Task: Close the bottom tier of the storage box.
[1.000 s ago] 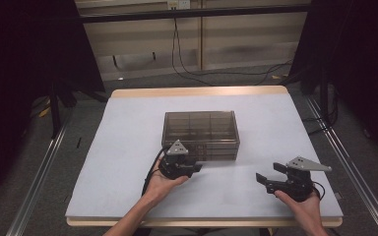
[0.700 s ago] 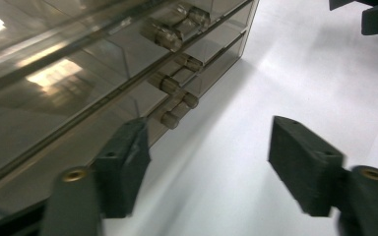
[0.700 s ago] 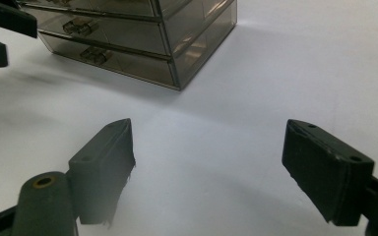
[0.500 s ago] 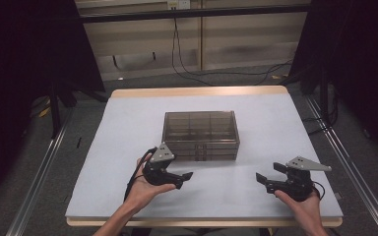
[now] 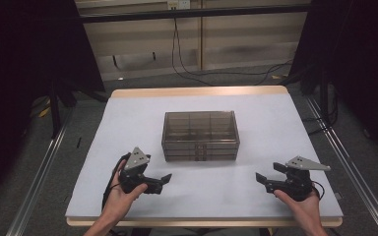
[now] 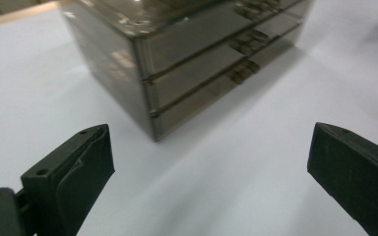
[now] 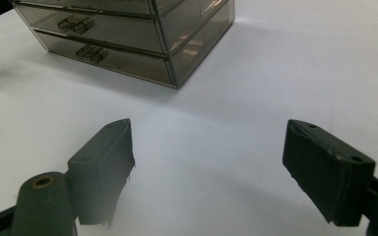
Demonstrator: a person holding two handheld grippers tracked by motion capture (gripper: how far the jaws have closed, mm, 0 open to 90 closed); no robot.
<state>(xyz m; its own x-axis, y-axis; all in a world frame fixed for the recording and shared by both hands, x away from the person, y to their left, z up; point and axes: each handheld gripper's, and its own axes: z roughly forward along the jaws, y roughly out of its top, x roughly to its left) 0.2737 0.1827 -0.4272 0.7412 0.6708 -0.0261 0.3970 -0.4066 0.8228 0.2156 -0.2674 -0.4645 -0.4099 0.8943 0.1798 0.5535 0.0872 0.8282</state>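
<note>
The big white table [image 5: 128, 128] holds one smoky see-through drawer box [image 5: 201, 135]. The box sits near the middle of the table, a bit closer to the far edge than to the near edge. It has three drawers stacked up, and the right gripper view shows small handles [image 7: 92, 53] on their fronts. The drawers all look pushed in.

There are two grippers, one in each hand. The left gripper [image 5: 166, 180] is near the front left corner of the table, and its jaws are wide apart with nothing between them. The right gripper [image 5: 259, 178] is near the front right corner. Its jaws are wide apart too, and they hold nothing. Both point in toward the box but are well apart from it.

What could go wrong? The box looks light and smooth. If one gripper pulls a drawer and the other does not hold the box down, I think the whole box could slide toward the near edge. The handles are tiny, so a jaw could slip off one.
</note>
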